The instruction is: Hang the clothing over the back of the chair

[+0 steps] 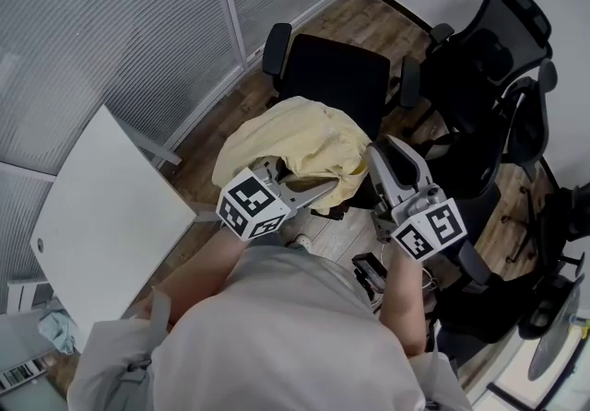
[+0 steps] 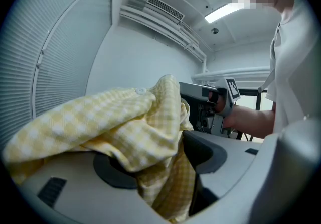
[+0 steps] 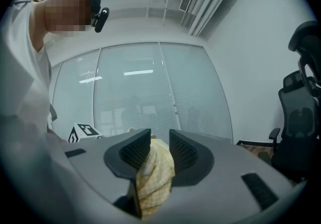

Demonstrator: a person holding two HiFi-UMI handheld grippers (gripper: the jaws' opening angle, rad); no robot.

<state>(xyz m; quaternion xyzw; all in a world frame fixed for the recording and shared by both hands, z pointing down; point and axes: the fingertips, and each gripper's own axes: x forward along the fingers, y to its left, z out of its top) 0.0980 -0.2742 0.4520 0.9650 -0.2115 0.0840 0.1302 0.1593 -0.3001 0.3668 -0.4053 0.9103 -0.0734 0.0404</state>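
Chair comes first, as it is the biggest thing in the job: the black chair stands just in front of both grippers, with its back on the near side; the yellow checked clothing lies heaped over the top of that back, between the two grippers and a little ahead of them, so the hanging looks nearly done; it sits in a bunch, not smooth, and I cannot see how far it hangs down. The left gripper has its jaws wide apart; the clothing lies loose across the gap and nothing pinches it. The right gripper has its jaws a little apart; a twisted fold of the clothing sits between the pads and brushes them, but it looks loose, not squeezed. What is left, I think: pull both grippers back out of the cloth without dragging it off, and maybe tidy it.

Counting, big to small: one white counter, off to the outer side of the left gripper; one chair with the clothing on it, plus at least two more black chairs past the outer side of the right gripper, too crowded to count for sure; one piece of clothing; two grippers, one in each hand.
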